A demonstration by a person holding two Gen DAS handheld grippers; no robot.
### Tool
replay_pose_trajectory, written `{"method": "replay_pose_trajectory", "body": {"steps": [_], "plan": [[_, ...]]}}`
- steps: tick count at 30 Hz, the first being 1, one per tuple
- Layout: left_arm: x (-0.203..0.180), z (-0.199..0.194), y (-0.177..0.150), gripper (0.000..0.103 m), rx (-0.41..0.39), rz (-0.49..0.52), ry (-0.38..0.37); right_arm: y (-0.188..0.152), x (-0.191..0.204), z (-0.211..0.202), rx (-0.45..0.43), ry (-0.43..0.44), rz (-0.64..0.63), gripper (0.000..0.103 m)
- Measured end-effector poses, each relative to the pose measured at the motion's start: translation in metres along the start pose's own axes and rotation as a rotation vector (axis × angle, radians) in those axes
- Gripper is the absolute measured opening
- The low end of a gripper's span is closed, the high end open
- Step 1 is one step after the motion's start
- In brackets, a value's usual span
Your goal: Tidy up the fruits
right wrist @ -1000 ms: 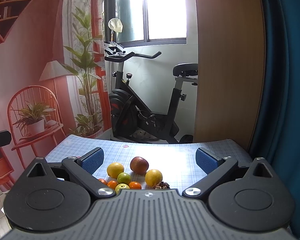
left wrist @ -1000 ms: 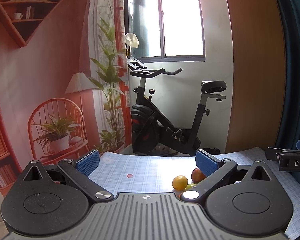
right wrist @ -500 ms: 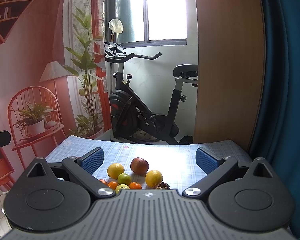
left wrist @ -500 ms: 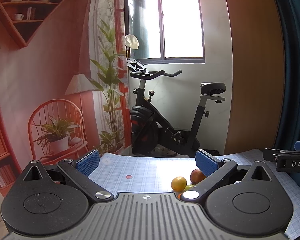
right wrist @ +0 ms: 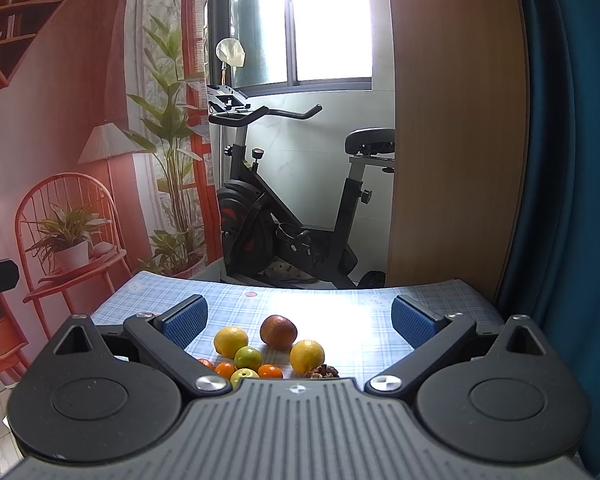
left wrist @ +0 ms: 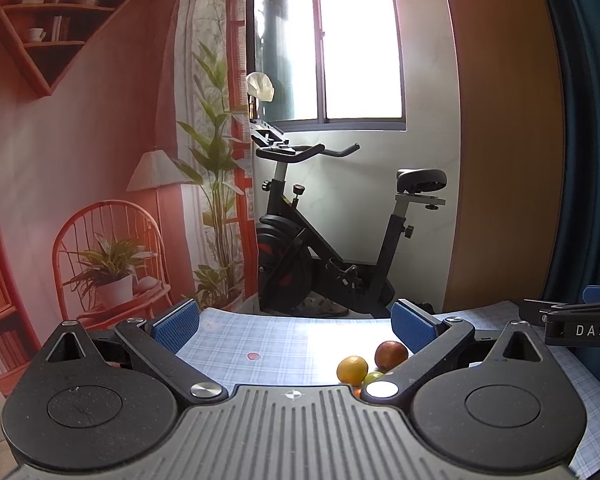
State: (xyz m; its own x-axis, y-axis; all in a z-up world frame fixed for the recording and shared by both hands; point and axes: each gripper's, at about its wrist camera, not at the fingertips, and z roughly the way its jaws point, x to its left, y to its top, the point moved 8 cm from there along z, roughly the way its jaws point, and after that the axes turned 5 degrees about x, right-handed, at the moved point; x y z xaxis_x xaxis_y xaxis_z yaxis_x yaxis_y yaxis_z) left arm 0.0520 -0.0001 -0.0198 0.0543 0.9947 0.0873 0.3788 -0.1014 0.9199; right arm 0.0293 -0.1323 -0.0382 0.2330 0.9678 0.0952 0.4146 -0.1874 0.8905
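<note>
My right gripper (right wrist: 296, 320) hangs spread wide with nothing between its blue pads, low over the checked tabletop (right wrist: 380, 316). Just ahead sits the fruit cluster: a red apple (right wrist: 278, 331), two yellow oranges (right wrist: 231, 341), a green citrus (right wrist: 248, 358), small tangerines (right wrist: 270, 371) and what may be a mangosteen (right wrist: 322, 371), half hidden. My left gripper (left wrist: 296, 326) is equally wide and empty, the fruit off toward its right finger (left wrist: 414, 326).

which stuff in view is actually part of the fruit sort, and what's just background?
Job:
- red apple
- two yellow citrus
- green citrus
- small oranges
- left gripper, right gripper, both open, empty

Just there:
- checked tablecloth
- exercise bike
- dark brown husk-like thing, unclear
</note>
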Motion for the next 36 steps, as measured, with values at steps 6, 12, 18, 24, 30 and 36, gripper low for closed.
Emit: {"method": "replay_pose_trajectory", "body": {"steps": [6,12,18,24,30,36], "plan": [[0.001,0.001,0.000,0.103,0.000,0.001,0.000,0.000,0.000,0.000,-0.001,-0.002,0.001,0.100],[0.001,-0.001,0.000,0.103,-0.003,-0.001,-0.001,-0.001,0.001,-0.001,-0.004,0.002,0.000,0.100],[0.000,0.000,0.001,0.103,-0.007,-0.002,0.001,-0.002,0.001,-0.002,-0.006,-0.002,0.001,0.100],[0.003,0.011,-0.003,0.103,0.013,-0.017,0.024,-0.006,-0.004,0.008,-0.010,0.037,0.027,0.101],[0.016,0.050,-0.017,0.103,0.065,-0.026,0.082,-0.019,-0.027,0.040,-0.046,0.053,0.071,0.103],[0.039,0.095,-0.032,0.098,0.091,-0.124,0.083,-0.044,-0.050,0.087,-0.045,0.007,0.112,0.103]]}}
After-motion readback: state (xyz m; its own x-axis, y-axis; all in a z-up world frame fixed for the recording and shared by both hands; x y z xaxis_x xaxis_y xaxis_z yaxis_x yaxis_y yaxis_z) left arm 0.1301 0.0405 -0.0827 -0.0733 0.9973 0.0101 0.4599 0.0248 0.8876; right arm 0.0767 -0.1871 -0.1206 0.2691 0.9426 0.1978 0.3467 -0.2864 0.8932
